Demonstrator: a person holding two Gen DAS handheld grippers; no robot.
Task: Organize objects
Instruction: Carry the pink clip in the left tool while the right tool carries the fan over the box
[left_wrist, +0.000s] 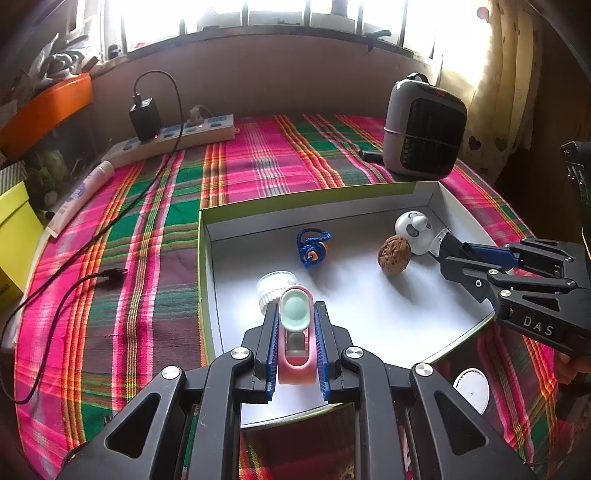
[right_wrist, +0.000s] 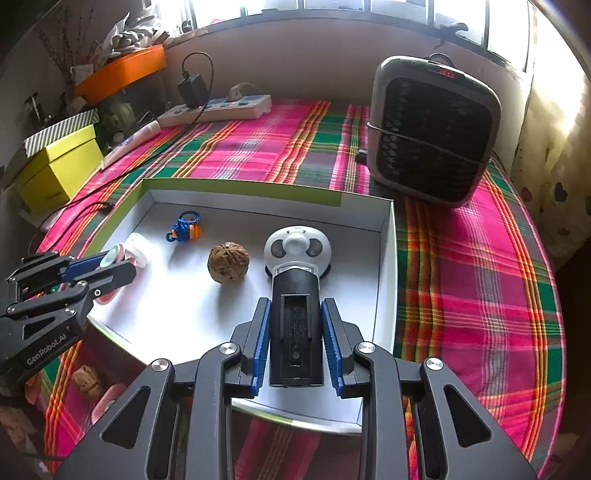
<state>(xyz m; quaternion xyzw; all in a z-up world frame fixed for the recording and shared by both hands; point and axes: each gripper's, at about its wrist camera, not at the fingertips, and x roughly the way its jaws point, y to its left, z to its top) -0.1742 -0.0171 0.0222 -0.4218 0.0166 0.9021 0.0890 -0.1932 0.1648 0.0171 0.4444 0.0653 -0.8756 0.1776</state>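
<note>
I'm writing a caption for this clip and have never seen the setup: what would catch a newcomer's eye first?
Probably the loud pink-and-green plaid cloth covering the table, with a shallow white tray on it. Over the tray, the left gripper is shut on a pink device with a mint cap, and the right gripper on a black-handled tool with a round white head. A walnut lies between them, and a grey heater stands behind.
</note>
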